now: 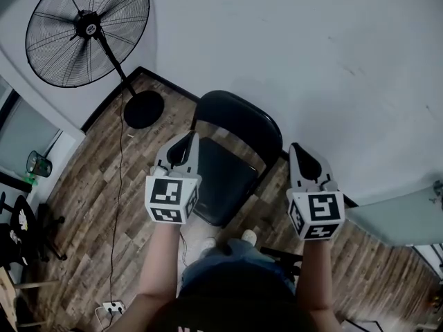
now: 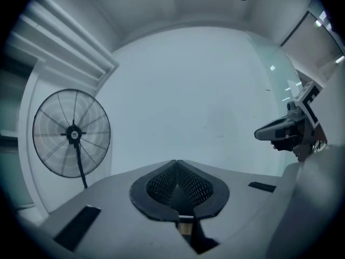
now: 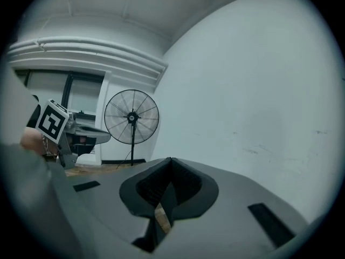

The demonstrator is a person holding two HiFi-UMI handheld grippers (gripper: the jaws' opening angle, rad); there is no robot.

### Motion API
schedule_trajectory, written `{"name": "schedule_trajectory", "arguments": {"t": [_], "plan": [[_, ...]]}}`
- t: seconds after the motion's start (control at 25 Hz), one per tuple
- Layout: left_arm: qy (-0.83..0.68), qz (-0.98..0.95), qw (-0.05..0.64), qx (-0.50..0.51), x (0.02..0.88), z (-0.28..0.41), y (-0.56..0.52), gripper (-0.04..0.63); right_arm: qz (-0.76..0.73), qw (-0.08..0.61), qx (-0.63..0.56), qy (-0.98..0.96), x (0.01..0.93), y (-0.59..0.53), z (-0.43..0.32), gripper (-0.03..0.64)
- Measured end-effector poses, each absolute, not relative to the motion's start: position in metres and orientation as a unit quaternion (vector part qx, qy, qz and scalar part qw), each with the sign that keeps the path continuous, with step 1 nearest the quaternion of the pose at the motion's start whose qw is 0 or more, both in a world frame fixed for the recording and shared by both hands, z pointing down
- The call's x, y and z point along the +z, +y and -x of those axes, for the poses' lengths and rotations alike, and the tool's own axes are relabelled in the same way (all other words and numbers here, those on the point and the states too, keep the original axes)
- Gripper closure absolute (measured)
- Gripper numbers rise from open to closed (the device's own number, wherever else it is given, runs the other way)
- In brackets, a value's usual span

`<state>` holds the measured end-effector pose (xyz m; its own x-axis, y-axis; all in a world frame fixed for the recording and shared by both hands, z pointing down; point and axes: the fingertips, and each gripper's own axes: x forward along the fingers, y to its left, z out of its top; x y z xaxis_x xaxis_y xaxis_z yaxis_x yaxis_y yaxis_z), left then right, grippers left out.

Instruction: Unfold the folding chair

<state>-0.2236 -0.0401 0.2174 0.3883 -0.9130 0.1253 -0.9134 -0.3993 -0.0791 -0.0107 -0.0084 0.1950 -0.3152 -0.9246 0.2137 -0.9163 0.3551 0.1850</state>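
Note:
The black folding chair (image 1: 223, 178) stands opened out on the wood floor, its seat flat and its backrest (image 1: 239, 120) toward the white wall. My left gripper (image 1: 185, 138) hovers over the seat's left edge, jaws shut and empty. To the right of the chair, my right gripper (image 1: 299, 151) is also shut on nothing. In the left gripper view the closed pads (image 2: 177, 163) point at bare wall, with the right gripper (image 2: 269, 133) off to the side. The right gripper view shows its own closed pads (image 3: 170, 161) and the left gripper (image 3: 97, 138). The chair is not in either gripper view.
A tall standing fan (image 1: 88, 30) stands at the left by the wall, its round base (image 1: 143, 109) near the chair and a cable running to a power strip (image 1: 112, 308). A dark office chair (image 1: 21, 234) sits at the far left. The person's shoes (image 1: 228, 241) are just before the seat.

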Motion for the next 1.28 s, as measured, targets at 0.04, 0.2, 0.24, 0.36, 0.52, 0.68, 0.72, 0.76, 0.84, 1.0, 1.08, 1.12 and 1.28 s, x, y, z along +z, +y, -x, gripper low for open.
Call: {"name": "schedule_trajectory", "arguments": {"t": [0.04,0.2,0.24,0.36,0.52,0.68,0.72,0.76,0.84,1.0,1.08,1.12,1.28], "plan": [[-0.547,-0.834,-0.017,0.074,0.209,0.222,-0.04,0.594,-0.569,0.137,-0.021,-0.811,0.19,-0.009,0.01,0.617],[-0.54,-0.834,-0.081,0.071,0.18,0.216,-0.039,0.594,-0.572,0.12,-0.044,-0.81,0.17,-0.011,0.009,0.617],[-0.54,-0.834,-0.093,0.069,0.174,0.214,-0.039,0.594,-0.573,0.117,-0.048,-0.81,0.166,-0.011,0.009,0.617],[-0.541,-0.829,-0.121,0.07,0.162,0.213,-0.039,0.594,-0.574,0.114,-0.058,-0.809,0.158,-0.011,0.009,0.617],[-0.545,-0.824,-0.136,0.074,0.157,0.217,-0.041,0.594,-0.574,0.114,-0.069,-0.808,0.154,-0.011,0.013,0.617],[-0.55,-0.821,-0.14,0.067,0.153,0.223,-0.041,0.594,-0.574,0.113,-0.075,-0.807,0.151,-0.01,0.013,0.617],[-0.55,-0.82,-0.141,0.066,0.153,0.224,-0.04,0.594,-0.575,0.113,-0.077,-0.807,0.15,-0.01,0.013,0.617],[-0.55,-0.82,-0.144,0.066,0.152,0.225,-0.04,0.594,-0.575,0.112,-0.078,-0.807,0.15,-0.01,0.013,0.617],[-0.55,-0.819,-0.149,0.065,0.151,0.227,-0.038,0.594,-0.575,0.112,-0.081,-0.806,0.149,-0.008,0.013,0.617],[-0.555,-0.816,-0.152,0.057,0.147,0.231,-0.035,0.594,-0.575,0.112,-0.085,-0.806,0.15,-0.006,0.015,0.617],[-0.556,-0.815,-0.155,0.054,0.145,0.23,-0.035,0.594,-0.575,0.112,-0.087,-0.805,0.149,-0.006,0.013,0.617],[-0.556,-0.815,-0.157,0.054,0.144,0.23,-0.035,0.594,-0.576,0.113,-0.088,-0.805,0.148,-0.006,0.012,0.617],[-0.555,-0.814,-0.161,0.064,0.146,0.228,-0.035,0.594,-0.581,0.112,-0.089,-0.801,0.146,-0.005,0.007,0.617]]}}
